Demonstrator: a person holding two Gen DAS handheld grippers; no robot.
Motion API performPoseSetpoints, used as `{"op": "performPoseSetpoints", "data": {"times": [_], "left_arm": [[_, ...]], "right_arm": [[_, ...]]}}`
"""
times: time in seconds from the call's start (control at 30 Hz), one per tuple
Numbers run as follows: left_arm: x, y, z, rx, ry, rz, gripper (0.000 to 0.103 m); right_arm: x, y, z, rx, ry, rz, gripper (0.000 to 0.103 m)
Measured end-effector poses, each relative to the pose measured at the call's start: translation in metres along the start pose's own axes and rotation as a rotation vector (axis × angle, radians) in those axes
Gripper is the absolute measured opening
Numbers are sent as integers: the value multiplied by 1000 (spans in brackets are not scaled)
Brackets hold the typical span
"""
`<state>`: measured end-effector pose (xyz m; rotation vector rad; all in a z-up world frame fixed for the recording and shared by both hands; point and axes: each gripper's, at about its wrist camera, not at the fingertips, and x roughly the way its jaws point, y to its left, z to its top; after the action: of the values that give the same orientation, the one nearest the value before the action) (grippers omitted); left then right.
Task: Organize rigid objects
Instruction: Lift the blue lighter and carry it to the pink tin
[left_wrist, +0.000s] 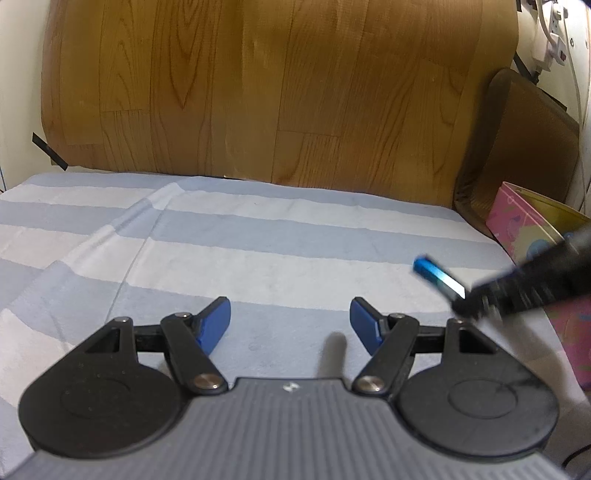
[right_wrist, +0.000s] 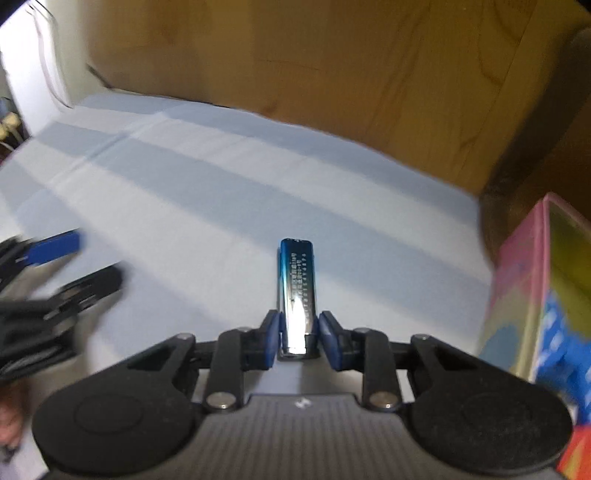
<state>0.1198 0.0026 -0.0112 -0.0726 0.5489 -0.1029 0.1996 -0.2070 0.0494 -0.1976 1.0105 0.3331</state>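
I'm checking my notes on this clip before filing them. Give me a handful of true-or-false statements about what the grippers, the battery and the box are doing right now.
1. The right gripper is shut on the blue battery. True.
2. The left gripper holds a battery. False: its jaws stand open with nothing between them.
3. The battery lies inside the pink box. False: it sticks out from the right gripper above the striped cloth.
4. The pink box stands at the cloth's right edge. True.
5. A wood-grain panel rises behind the cloth. True.
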Motion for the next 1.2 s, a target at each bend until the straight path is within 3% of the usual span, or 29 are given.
{"op": "performPoseSetpoints", "data": {"times": [0.1, 0.2, 0.37, 0.47, 0.53, 0.6, 0.7, 0.73, 0.8, 0.83, 0.93, 1.03, 1.2], "left_arm": [[-1, 2, 0, -1, 9, -34, 73], [-2, 5, -2, -1, 52, -124, 73], [-26, 7, -13, -73, 107, -247, 73], [-42, -2, -17, -158, 207, -418, 72], [-49, -16, -19, -169, 266, -485, 72], [-49, -32, -24, -155, 333, -482, 69], [-50, -55, -26, -116, 333, -434, 66], [-50, -62, -26, -104, 332, -416, 61], [-48, -81, -27, -73, 352, -420, 32], [-46, -86, -26, -66, 360, -425, 26], [-51, -100, -20, -35, 332, -464, 22], [-65, -123, 1, 25, 263, -536, 20], [-77, -178, 35, 119, 170, -648, 20]], "right_arm": [[-20, 26, -35, -18, -53, 32, 25], [-42, 43, -79, 22, -126, 85, 25], [-68, 41, -149, 307, -292, 189, 25], [-69, 26, -178, 470, -339, 304, 25], [-67, 18, -189, 543, -355, 378, 24], [-61, 6, -195, 615, -361, 443, 24], [-59, -2, -201, 652, -376, 498, 24], [-60, -2, -202, 646, -378, 498, 24], [-58, 0, -203, 636, -389, 496, 24], [-59, 4, -209, 636, -397, 489, 23], [-72, 3, -214, 612, -441, 437, 23], [-98, -1, -224, 585, -540, 369, 22], [-141, -18, -224, 543, -729, 161, 21]]}}
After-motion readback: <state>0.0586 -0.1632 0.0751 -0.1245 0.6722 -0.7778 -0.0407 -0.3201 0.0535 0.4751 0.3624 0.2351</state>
